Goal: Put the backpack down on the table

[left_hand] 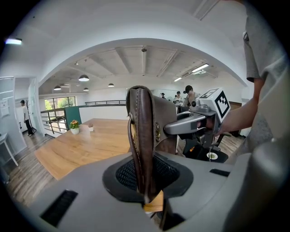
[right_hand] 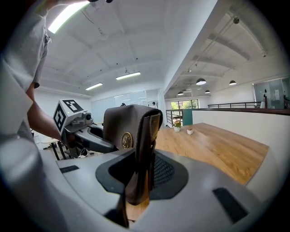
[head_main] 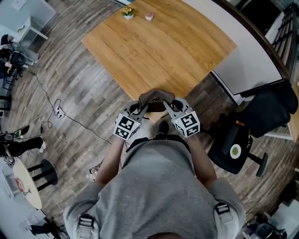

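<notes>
A brown leather backpack [head_main: 155,98] hangs between my two grippers at the near corner of the wooden table [head_main: 159,46]. My left gripper [head_main: 140,108] is shut on its left edge, and my right gripper [head_main: 169,106] on its right edge. In the left gripper view a leather edge and strap of the backpack [left_hand: 144,131] stand upright, clamped in the left gripper [left_hand: 145,179], with the right gripper [left_hand: 199,121] beyond. In the right gripper view a folded flap of the backpack [right_hand: 136,131] is pinched in the right gripper [right_hand: 139,179], with the left gripper [right_hand: 79,131] opposite. The bag's underside is hidden.
A small flower pot [head_main: 127,13] and a small pink item [head_main: 149,16] stand at the table's far corner. A black office chair [head_main: 238,144] is close on the right, beside a white partition [head_main: 247,60]. Cables [head_main: 56,112] and a stool [head_main: 44,170] lie on the floor at left.
</notes>
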The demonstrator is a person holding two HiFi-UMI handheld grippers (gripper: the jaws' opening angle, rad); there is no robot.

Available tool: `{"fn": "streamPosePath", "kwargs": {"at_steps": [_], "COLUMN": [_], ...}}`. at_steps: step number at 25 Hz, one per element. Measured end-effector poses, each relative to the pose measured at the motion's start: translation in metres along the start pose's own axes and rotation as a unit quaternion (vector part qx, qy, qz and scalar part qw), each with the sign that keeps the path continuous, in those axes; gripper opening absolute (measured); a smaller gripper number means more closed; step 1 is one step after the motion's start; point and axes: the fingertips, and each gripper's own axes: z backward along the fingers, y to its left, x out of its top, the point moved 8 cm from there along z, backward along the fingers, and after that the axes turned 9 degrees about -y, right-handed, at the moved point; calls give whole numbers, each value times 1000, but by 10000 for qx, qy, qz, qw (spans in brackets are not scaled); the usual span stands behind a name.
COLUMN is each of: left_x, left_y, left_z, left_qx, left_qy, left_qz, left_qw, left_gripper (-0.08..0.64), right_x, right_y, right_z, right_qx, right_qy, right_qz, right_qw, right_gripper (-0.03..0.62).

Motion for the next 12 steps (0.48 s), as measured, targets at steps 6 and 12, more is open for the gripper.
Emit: {"fn": "streamPosePath", "kwargs": {"at_steps": [6,12], "left_x": [10,19], "left_y": [8,15], "left_z": [-15,-21], "left_qx": [127,250], "left_qy": [-14,-11], "left_qz": [-22,28], "left_qw": [9999,9997], "left_gripper": [69,69], "right_x": [5,13], "right_y": [-21,-33], "right_z": [-8,-21], "right_qx": [118,257], "right_qy": [-57,-100], "right_qz": [12,145], "right_qw": [9999,9995], "right_gripper": [86,87]}}
